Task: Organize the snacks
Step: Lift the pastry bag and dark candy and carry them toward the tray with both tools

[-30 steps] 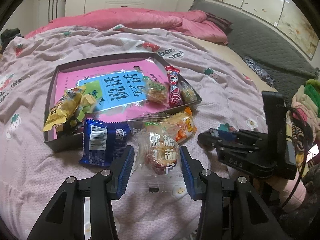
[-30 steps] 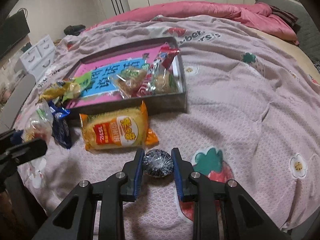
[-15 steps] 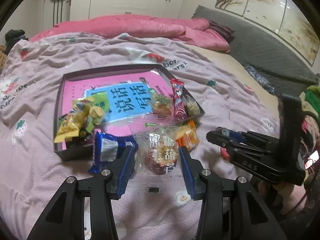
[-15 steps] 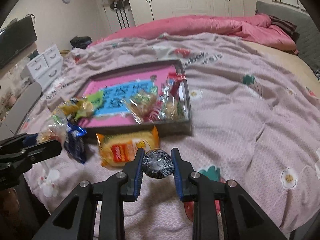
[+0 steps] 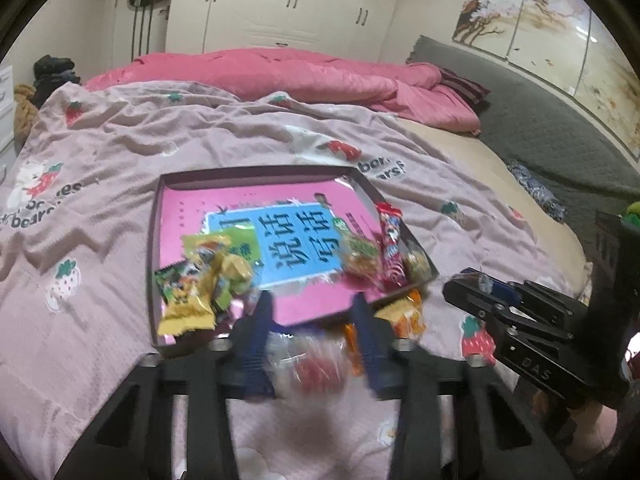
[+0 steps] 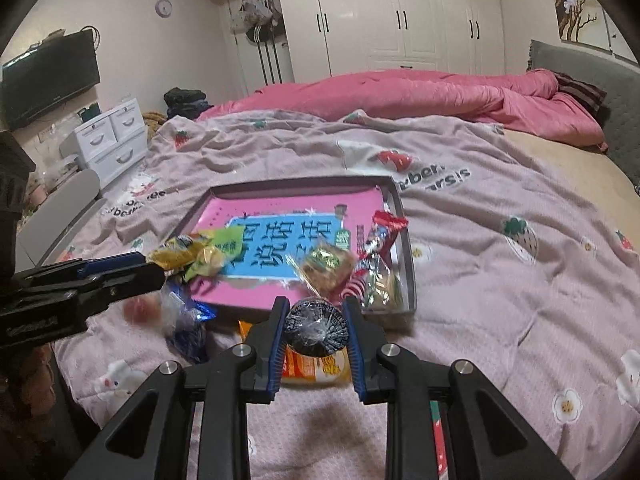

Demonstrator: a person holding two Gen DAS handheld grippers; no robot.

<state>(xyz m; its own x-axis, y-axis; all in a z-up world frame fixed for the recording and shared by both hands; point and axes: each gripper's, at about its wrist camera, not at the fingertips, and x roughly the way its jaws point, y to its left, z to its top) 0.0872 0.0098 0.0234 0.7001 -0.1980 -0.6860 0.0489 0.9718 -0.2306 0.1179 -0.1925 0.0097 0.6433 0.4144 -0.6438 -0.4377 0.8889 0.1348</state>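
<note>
My left gripper (image 5: 312,304) hangs above the near edge of the dark-rimmed tray (image 5: 154,240). Its jaws are closing on a clear packet of red candied fruit (image 5: 308,364), which is blurred and sags low between the fingers. The right wrist view shows that packet (image 6: 136,308) hanging under the left gripper (image 6: 152,272). My right gripper (image 6: 314,308) is shut on a round dark foil-wrapped snack (image 6: 316,326), lifted off the bedspread. It also shows at the right of the left wrist view (image 5: 476,292). The tray (image 6: 408,264) holds several snacks on its pink floor.
An orange packet (image 6: 316,364) lies on the bedspread below the right gripper, just in front of the tray. A blue packet (image 6: 188,320) lies to its left. Yellow packets (image 5: 188,300) lean on the tray's near left corner. A pink quilt (image 6: 400,96) lies beyond.
Both grippers have risen from the bedspread with their snacks, so the tray looks farther and lower. The clear packet has slid lower between the left fingers and blurred.
</note>
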